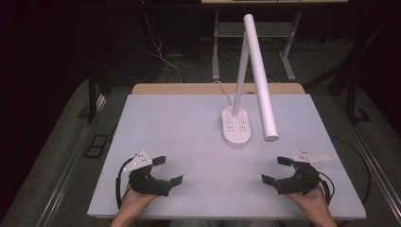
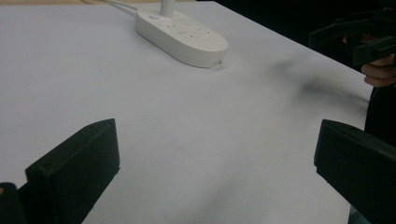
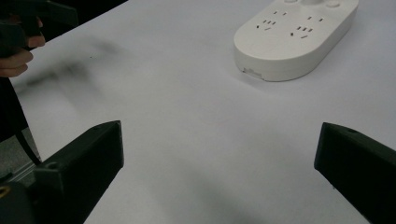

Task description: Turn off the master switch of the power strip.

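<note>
Hovering over white table (image 1: 189, 123), left hand-held gripper (image 1: 169, 170) and right hand-held gripper (image 1: 277, 169) both gape wide, empty.

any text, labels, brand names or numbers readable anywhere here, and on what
None can be read.
Lamp base: socket slots and round buttons, no legible print or brand.
Lamp head: plain white, no marks seen.
Left gripper and right gripper: black jaws and grey plates, no lettering visible.
White table: unmarked, apart from dark smudges.
</note>
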`<state>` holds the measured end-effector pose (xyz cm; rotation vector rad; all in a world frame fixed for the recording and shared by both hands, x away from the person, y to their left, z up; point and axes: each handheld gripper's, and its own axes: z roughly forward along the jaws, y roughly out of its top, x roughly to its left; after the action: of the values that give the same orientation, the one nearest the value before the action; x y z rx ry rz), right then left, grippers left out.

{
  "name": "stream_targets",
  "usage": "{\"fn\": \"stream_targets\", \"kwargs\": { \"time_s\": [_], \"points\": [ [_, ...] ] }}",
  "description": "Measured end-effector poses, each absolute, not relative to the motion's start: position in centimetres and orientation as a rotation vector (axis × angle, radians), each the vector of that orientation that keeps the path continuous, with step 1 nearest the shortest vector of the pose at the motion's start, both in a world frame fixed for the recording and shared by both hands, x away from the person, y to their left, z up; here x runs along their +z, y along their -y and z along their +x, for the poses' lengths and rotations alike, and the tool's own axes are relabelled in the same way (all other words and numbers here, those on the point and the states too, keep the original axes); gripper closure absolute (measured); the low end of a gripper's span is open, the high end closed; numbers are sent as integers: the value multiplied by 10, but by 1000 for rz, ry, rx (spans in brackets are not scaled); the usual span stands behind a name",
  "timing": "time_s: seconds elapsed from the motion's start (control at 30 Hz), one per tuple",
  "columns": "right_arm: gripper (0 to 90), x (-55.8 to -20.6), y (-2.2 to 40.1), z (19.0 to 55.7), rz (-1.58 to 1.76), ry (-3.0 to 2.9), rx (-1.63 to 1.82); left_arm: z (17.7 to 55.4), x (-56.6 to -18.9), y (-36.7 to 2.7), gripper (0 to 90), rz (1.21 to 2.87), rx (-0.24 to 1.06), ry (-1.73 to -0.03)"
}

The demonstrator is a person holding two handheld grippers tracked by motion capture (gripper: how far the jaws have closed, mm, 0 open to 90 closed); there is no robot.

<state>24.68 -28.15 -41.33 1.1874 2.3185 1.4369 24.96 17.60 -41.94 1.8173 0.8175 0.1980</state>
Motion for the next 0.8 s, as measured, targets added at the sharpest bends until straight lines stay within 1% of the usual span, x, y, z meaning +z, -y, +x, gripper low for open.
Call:
{"fn": "stream_targets", "kwargs": {
  "time_s": [0.2,0.8],
  "points": [
    [7,-412,284,246,1200,-2313,1446,249,-420,-173,0,1851,193,-804],
    [7,-408,281,242,1180,-2357,1430,250,-421,-171,0,1880,176,-798]
  ]
}}
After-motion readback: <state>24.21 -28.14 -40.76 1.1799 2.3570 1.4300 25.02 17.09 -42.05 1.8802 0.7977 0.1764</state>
